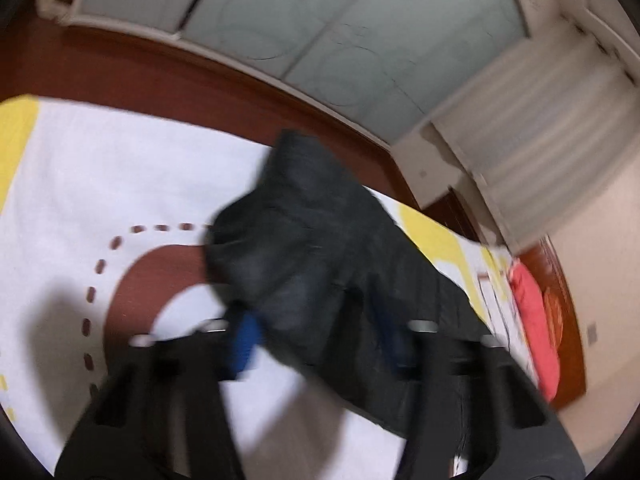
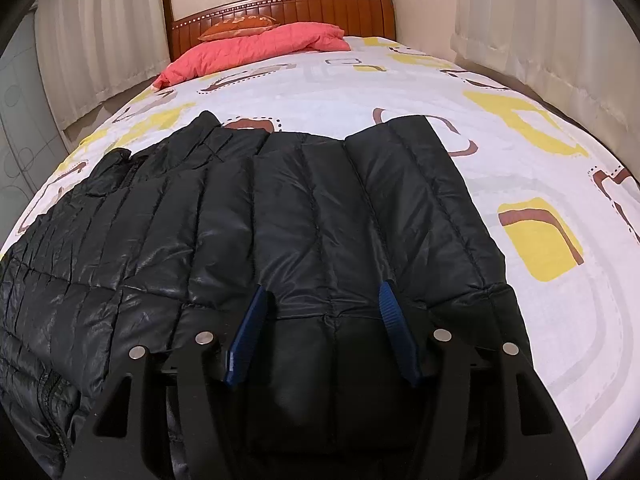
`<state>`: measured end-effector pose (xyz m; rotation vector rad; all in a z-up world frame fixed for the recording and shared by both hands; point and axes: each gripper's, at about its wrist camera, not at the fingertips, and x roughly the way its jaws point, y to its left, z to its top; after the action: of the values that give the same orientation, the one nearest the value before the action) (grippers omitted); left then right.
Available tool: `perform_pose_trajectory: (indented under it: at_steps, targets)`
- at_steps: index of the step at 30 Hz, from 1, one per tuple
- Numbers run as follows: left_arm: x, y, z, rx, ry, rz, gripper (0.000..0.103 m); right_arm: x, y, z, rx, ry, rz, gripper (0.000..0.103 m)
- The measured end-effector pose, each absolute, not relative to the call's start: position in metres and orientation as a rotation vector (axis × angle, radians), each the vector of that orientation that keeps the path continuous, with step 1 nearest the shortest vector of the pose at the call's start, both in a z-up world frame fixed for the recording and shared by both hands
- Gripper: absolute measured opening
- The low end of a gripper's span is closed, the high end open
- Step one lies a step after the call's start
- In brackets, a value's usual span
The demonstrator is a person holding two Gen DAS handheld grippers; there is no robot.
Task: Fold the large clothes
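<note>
A black quilted puffer jacket (image 2: pixel 240 220) lies spread on the bed's patterned sheet (image 2: pixel 400 92), its back up and one sleeve folded over it on the right. My right gripper (image 2: pixel 322 300) hovers at the near hem, open, blue pads apart with cloth under them. In the blurred left wrist view a bunched part of the jacket (image 1: pixel 304 240) fills the gap between the blue pads of my left gripper (image 1: pixel 318 332). The blur hides whether those pads press on it.
A pink quilt (image 2: pixel 260 48) and an orange pillow (image 2: pixel 240 24) lie by the wooden headboard (image 2: pixel 320 8). Curtains (image 2: pixel 100 32) hang on both sides of the bed. Frosted wardrobe doors (image 1: pixel 320 20) stand past the bed's wooden side rail (image 1: pixel 160 72).
</note>
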<state>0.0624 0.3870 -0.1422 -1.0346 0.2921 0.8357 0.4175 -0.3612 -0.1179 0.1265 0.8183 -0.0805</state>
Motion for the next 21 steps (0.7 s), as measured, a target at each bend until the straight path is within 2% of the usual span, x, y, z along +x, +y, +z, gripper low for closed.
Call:
perform_pose_trajectory:
  at_steps: [2, 5, 12, 15, 21]
  targets:
    - [0.064, 0.393, -0.145, -1.059, 0.28, 0.813, 0.015, 0.417, -0.361, -0.118, 0.125, 0.817, -0.081, 0.059]
    - [0.071, 0.392, -0.14, -1.027, 0.289, 0.814, 0.009, 0.417, -0.361, -0.118, 0.124, 0.816, -0.081, 0.059]
    - [0.118, 0.343, -0.083, -0.743, 0.271, 0.679, 0.007, 0.418, -0.362, -0.118, 0.121, 0.816, -0.082, 0.059]
    - [0.157, 0.284, -0.057, -0.611, 0.294, 0.532, 0.007, 0.418, -0.362, -0.118, 0.124, 0.816, -0.079, 0.059]
    - [0.229, 0.165, -0.043, -0.434, 0.398, 0.289, 0.007, 0.418, -0.361, -0.118, 0.123, 0.816, -0.08, 0.059]
